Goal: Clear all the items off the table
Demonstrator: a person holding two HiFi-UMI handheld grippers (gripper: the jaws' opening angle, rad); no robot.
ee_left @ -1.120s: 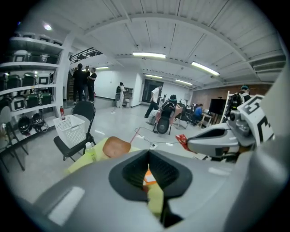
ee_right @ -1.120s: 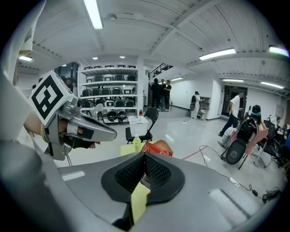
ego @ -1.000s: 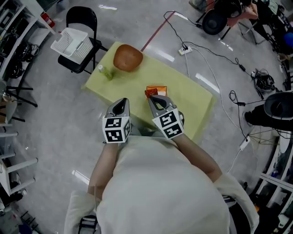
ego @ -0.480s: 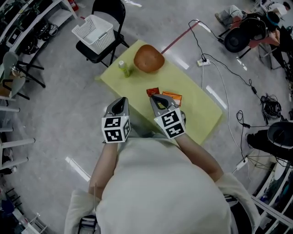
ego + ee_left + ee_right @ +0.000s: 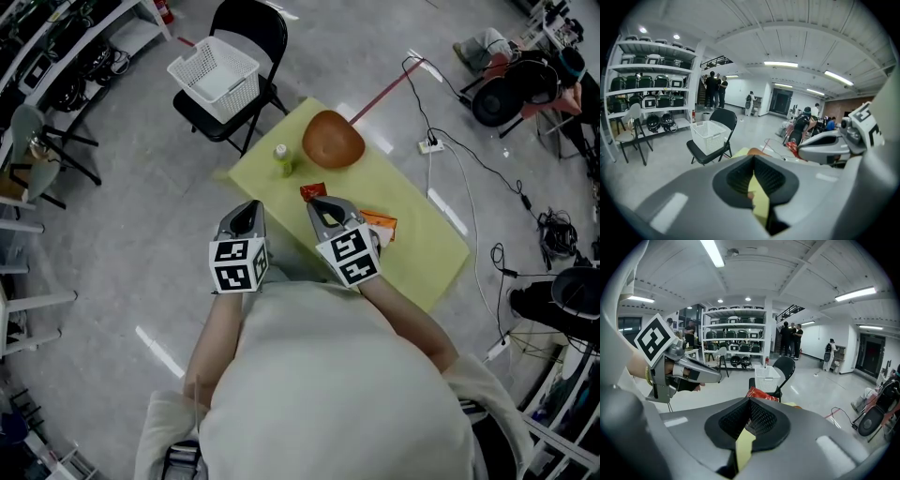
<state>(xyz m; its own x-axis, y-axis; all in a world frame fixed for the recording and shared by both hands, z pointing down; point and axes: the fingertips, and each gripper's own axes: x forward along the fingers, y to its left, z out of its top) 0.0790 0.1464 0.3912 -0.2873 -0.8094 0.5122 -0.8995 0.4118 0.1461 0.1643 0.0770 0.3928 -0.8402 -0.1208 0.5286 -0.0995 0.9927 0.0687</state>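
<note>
Bright, even light from ceiling tubes (image 5: 780, 63) fills the hall. In the head view the grey floor (image 5: 122, 234) carries white streaks of glare, and shadows around the chair (image 5: 248, 26) and table (image 5: 422, 253) are soft and faint. Both gripper views are fisheye: the shelves (image 5: 651, 89) and ceiling lines bow, and the corners fall to black. The left gripper (image 5: 753, 164) and right gripper (image 5: 749, 406) loom in their own views, close and slightly soft, while the hall beyond is sharp.

Brown bowl (image 5: 333, 139), upright green bottle (image 5: 281, 160), red pkt (image 5: 313, 190), orange pkt (image 5: 382, 225) on table (image 5: 422, 255).
</note>
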